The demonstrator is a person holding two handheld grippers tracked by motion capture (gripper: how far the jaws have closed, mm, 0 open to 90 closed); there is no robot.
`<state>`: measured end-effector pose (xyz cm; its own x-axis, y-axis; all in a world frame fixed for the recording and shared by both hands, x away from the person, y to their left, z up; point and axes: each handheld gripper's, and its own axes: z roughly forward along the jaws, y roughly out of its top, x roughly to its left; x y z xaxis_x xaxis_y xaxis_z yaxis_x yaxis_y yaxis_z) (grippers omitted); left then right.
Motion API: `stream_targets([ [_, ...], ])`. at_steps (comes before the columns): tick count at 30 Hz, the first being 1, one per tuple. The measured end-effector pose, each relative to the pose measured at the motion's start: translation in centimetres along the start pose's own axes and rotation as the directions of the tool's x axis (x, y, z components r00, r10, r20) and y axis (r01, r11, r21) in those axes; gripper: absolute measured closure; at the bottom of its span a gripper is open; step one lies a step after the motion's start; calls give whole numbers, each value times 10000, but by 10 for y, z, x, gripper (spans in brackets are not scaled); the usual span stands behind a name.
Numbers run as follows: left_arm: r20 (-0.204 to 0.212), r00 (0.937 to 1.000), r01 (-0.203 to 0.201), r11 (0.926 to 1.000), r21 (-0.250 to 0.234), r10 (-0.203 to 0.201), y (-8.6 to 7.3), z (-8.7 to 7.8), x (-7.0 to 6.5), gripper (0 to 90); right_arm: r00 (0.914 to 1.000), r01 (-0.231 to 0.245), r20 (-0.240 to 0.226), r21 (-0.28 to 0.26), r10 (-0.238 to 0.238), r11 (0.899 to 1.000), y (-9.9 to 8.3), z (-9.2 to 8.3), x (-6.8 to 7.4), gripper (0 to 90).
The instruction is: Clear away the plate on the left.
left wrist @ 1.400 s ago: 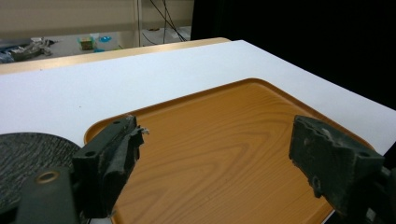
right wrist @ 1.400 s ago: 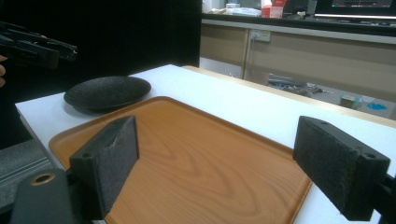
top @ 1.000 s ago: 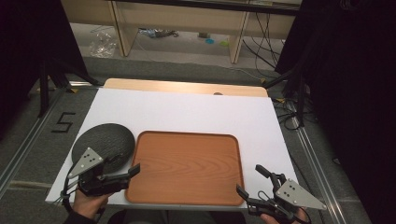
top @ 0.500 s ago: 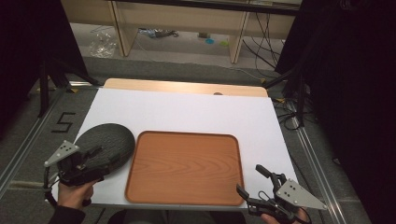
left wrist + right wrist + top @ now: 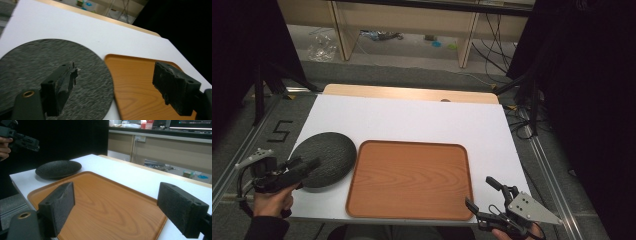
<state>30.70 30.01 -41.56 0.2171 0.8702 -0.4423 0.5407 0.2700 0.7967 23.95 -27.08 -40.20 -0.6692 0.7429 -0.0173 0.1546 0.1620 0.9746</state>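
Observation:
A dark grey round plate [image 5: 327, 156] lies on the white sheet, just left of a brown wooden tray [image 5: 409, 179]. My left gripper [image 5: 308, 168] hovers over the plate's near-left rim, held by a hand. In the left gripper view it [image 5: 116, 77] is open, one jaw over the plate [image 5: 32, 62] and the other over the tray [image 5: 140, 75], with nothing between them. My right gripper [image 5: 478, 192] sits off the tray's near-right corner. Its own view shows it [image 5: 120, 202] open wide over the bare tray [image 5: 100, 202], with the plate [image 5: 58, 168] beyond.
A white sheet [image 5: 412, 122] covers the table, with a wooden strip [image 5: 412, 93] showing along the far edge. Shelving and cables stand on the floor behind. Metal rails [image 5: 242, 150] run along both sides. The other hand and its gripper [image 5: 22, 138] hang at the upper left.
My left gripper has swung left, off the tray's near-left corner, and now hangs over the plate's left rim. The right gripper, plate and tray have stayed put.

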Motion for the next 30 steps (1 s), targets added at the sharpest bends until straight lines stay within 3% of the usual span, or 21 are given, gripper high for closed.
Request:
stream_targets([
  [1,0,10000,0,10000,0,0,0,0,0,183,10000,0,0,0,0,10000,0,0,0,157],
  [2,-121,9986,509,9986,150,-508,-2,2,6,187,9999,-25,-108,-55,25,10000,0,1,0,158],
  [3,-121,9986,509,9986,150,-508,-2,2,6,187,9999,-25,-108,-55,25,10000,0,1,0,158],
  [4,-132,9971,753,9968,254,-750,-3,3,10,187,9999,-5,-110,-54,5,10000,0,1,0,158],
  [8,-531,9864,1568,9874,196,-1555,-2,1,26,200,10000,49,39,-145,-48,9999,0,1,1,158],
  [13,-777,9771,2008,9793,258,-1983,-2,0,38,203,10000,33,-13,41,-33,10000,0,0,0,158],
  [14,-848,9663,2449,9695,111,-2431,-3,1,42,204,10000,38,20,-58,-38,10000,0,1,1,158],
  [15,-848,9663,2449,9695,111,-2431,-3,1,42,207,10000,38,20,-58,-38,10000,0,1,1,158],
  [17,-802,9595,2701,9628,-84,-2699,-6,2,44,210,10000,25,8,-55,-25,10000,0,1,1,158],
  [18,-931,9586,2713,9624,131,-2690,-8,3,47,210,10000,63,52,-116,-63,9999,0,1,1,158],
  [19,-953,9500,3004,9536,183,-2975,-8,4,46,210,10000,71,45,-130,-70,9999,0,1,1,158],
  [20,-894,9484,3062,9519,103,-3041,-8,5,48,209,10000,33,41,-89,-32,10000,0,1,1,158],
  [22,-1195,9431,3151,9488,222,-3104,-9,5,50,216,9999,-4,-147,-15,4,10000,-1,1,0,158],
  [24,-1390,9306,3462,9376,333,-3387,-11,5,54,218,10000,29,55,-84,-29,10000,0,1,1,158],
  [25,-1390,9306,3462,9376,333,-3387,-11,5,54,221,10000,29,55,-84,-29,10000,0,1,1,158],
  [26,-1348,9125,3939,9185,349,-3862,-13,5,59,220,10000,63,0,-46,-63,10000,0,1,1,158],
  [27,-1348,9125,3939,9185,349,-3862,-13,5,59,223,10000,63,0,-46,-63,10000,0,1,1,158],
  [28,-1318,8984,4269,9036,369,-4190,-16,4,65,230,10000,46,34,-75,-45,10000,0,1,1,158],
  [30,-1331,8951,4337,9002,394,-4255,-17,4,67,231,10000,69,-4,-87,-69,9999,0,1,1,159],
])
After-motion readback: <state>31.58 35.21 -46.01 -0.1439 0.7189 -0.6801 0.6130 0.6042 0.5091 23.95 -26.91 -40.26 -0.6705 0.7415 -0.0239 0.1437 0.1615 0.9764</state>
